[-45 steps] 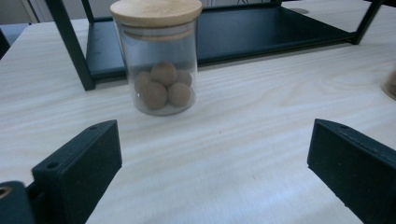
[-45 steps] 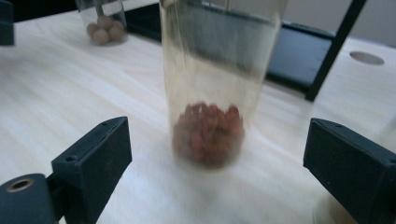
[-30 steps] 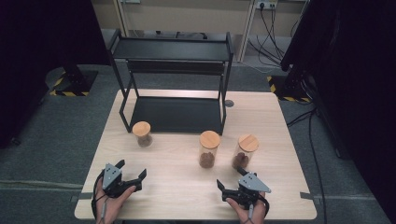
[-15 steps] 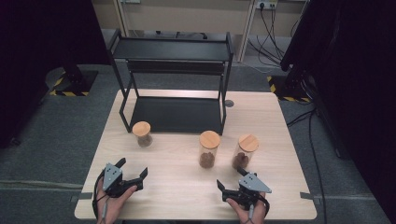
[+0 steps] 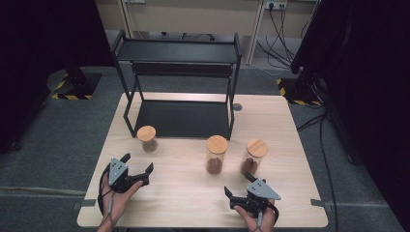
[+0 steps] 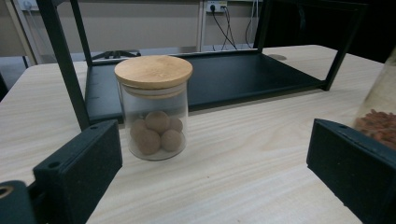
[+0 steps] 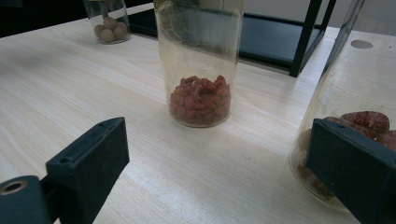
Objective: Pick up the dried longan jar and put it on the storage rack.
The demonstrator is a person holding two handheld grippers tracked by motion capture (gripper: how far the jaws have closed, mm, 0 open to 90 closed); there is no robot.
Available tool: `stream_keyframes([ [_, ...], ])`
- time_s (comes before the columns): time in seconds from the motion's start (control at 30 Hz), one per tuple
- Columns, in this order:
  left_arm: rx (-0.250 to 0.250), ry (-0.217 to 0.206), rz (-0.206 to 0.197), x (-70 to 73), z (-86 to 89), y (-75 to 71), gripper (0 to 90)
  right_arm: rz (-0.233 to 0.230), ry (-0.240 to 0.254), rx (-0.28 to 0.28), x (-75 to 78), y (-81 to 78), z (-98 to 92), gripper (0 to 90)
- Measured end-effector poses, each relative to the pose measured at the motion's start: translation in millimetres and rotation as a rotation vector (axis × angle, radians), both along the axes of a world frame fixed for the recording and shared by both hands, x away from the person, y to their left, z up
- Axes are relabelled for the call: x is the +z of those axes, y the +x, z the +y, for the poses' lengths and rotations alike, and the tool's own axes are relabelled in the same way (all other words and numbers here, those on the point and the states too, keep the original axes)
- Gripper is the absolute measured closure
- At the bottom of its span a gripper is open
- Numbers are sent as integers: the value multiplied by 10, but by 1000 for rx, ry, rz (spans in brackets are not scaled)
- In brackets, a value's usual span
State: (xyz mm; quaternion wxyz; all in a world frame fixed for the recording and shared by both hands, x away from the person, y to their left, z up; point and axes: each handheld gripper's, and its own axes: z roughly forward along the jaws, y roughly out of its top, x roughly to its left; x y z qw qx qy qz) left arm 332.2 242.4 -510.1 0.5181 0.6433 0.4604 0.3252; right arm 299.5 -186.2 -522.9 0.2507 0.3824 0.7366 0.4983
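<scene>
Three glass jars with wooden lids stand on the pale wooden table [image 5: 188, 193]. A small jar [image 5: 147, 138] [image 6: 154, 112] holds brown balls. The middle jar [image 5: 216, 154] [image 7: 201, 70] holds red bits, and the right jar [image 5: 254, 157] [image 7: 345, 93] holds dark red-brown pieces. My left gripper [image 5: 138, 163] [image 6: 215, 154] is open and empty, a little short of the small jar and pointed at it. My right gripper [image 5: 238, 184] [image 7: 219, 163] is open and empty near the front edge, facing the gap between the middle and right jars, its right jaw close to the right jar.
A black two-level metal rack [image 5: 179, 72] stands at the back of the table, its lower tray [image 6: 224, 77] just behind the jars. Cables and dark stands lie on the floor beyond. The tabletop between the grippers is bare wood.
My left gripper has moved slightly forward and up toward the small jar. The right gripper and the jars have stayed in place.
</scene>
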Motion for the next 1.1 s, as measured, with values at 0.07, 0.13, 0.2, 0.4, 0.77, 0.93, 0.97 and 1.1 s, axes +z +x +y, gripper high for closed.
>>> stream_keyframes([
  [0.07,0,8,1,-9,-9,63,28,-1,0,0,0,-1,-1,62],
  [0.13,2,19,-2,-15,-16,107,29,0,0,0,0,0,0,61],
  [0.2,4,25,-1,-18,-18,130,28,-2,-1,-1,0,-1,1,61],
  [0.4,30,35,-1,-66,-18,302,34,-2,-2,-2,0,-1,2,59],
  [0.77,43,45,-6,-42,-10,509,45,-4,-5,2,0,-3,6,56],
  [0.93,43,58,-2,-39,-37,625,54,-5,-5,4,0,-4,4,54],
  [0.97,44,62,0,-37,-42,645,54,-5,-5,4,0,-4,4,54],
  [1.1,50,72,2,-39,-55,716,60,-3,-4,6,0,-3,5,54],
])
